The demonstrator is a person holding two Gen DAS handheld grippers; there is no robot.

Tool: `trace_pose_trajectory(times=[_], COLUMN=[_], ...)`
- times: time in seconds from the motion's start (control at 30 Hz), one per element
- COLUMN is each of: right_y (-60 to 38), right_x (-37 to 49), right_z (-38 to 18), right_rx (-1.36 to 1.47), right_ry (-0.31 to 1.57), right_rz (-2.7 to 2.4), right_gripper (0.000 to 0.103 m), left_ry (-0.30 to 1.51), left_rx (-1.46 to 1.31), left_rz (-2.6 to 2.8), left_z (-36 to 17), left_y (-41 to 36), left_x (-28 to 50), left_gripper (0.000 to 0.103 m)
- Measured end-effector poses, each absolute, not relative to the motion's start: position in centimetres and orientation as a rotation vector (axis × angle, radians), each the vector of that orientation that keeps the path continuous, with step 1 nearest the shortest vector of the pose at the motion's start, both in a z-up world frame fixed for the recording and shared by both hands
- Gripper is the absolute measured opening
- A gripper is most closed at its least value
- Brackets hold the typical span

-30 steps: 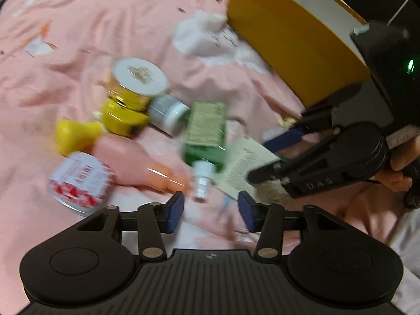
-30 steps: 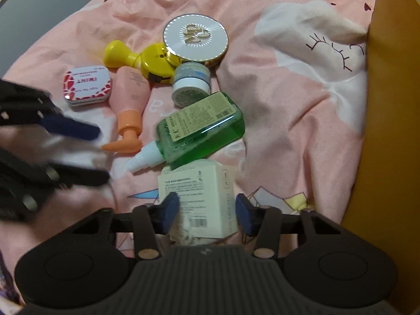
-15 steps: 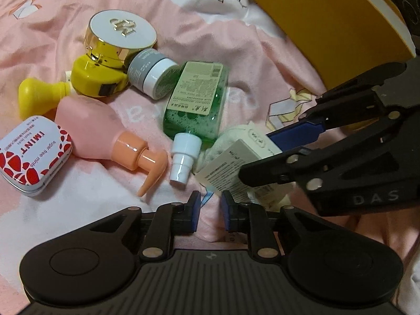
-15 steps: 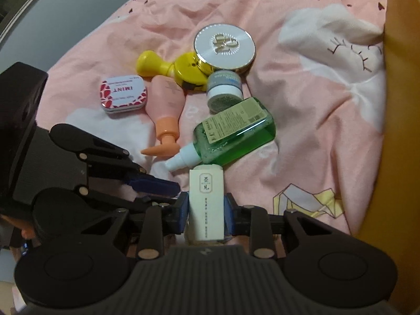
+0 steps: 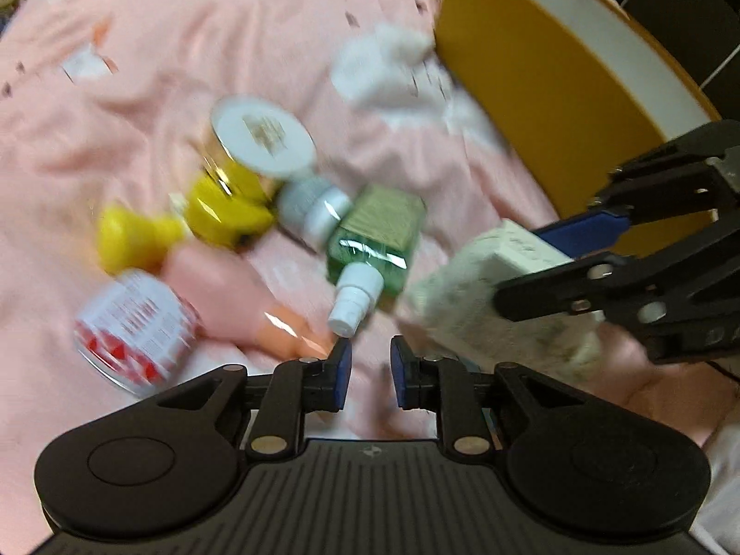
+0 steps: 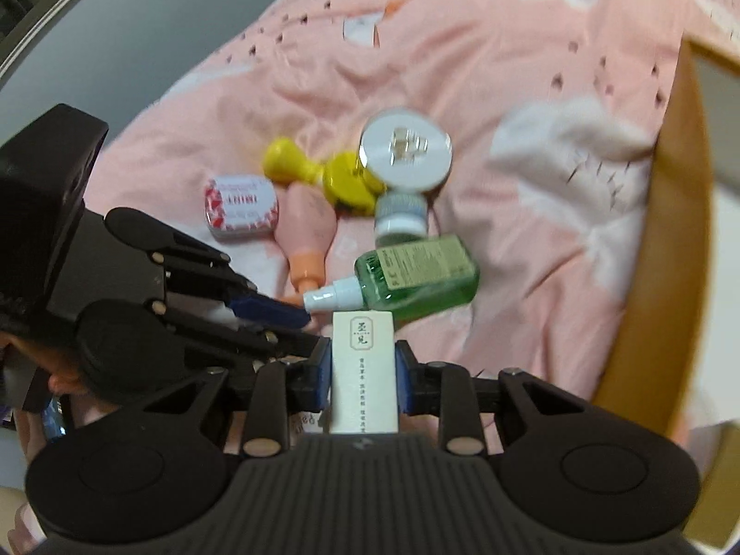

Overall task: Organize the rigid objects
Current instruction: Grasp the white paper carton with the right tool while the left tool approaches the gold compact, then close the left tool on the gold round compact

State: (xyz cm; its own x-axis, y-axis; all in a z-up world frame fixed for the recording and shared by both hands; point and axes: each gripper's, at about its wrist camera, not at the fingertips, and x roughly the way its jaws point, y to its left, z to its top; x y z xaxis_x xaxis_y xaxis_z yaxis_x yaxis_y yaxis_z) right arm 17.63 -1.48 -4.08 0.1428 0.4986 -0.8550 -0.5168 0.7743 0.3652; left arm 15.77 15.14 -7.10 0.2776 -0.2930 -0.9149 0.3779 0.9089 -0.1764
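R gripper [image 6: 363,377] has its fingers clamped on a white box [image 6: 364,370], one blue pad on each side, box upright btwn them & lifted off the bed [image 6: 532,69]. In the L wrist view the same box [image 5: 490,296] sits to the right of the L fingers, tilted, w/ the R gripper's black links over it. L gripper [image 5: 371,372] holds nothing; fingers a narrow gap apart, hovering just short of the clutter. Ahead of the L fingers: green bottle [image 5: 377,240] lying flat, white cap pointing back at them; pink pump bottle [image 5: 231,296] ahead-left, red & white tin [image 5: 136,328] further left. Beyond those, yellow duck-like toy [image 5: 185,222], small gray jar [image 5: 314,208], round white-lidded compact [image 5: 261,134]. Orange box [image 5: 532,92] far right of the L fingers, well apart from the pile. L view blurred.
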Motion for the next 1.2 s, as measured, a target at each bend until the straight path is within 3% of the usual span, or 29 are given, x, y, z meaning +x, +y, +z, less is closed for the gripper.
trace_pose_trajectory(times=[0.2, 0.37, 0.73, 0.83, 1.0, 1.2], right_y=[-2.4, -1.8, 0.6, 0.6, 0.2, 0.2], right_x=[20.3, 24.0, 30.3, 30.8, 30.7, 30.0], right_z=[-1.6, -1.8, -4.9, -6.0, -6.4, -6.5], right_rx=[-0.048, -0.063, -0.056, -0.049, -0.040, -0.083], right_ry=[1.186, 1.144, 1.151, 1.190, 1.218, 1.215], right_rz=[0.696, 0.631, 0.541, 0.533, 0.542, 0.543], right_gripper=[0.027, 0.027, 0.027, 0.027, 0.030, 0.031], left_ry=[1.088, 1.046, 1.137, 1.136, 1.092, 1.078], left_rx=[0.033, -0.009, -0.127, -0.111, -0.073, -0.043], left_rz=[-0.396, -0.320, -0.271, -0.281, -0.293, -0.317], left_z=[-4.0, -4.9, -9.3, -9.6, -8.0, -7.5], left_y=[16.6, 16.8, 18.5, 18.1, 17.4, 16.2], left_x=[19.1, 22.6, 27.5, 27.7, 26.8, 26.6], left_gripper=[0.051, 0.066, 0.067, 0.063, 0.042, 0.040])
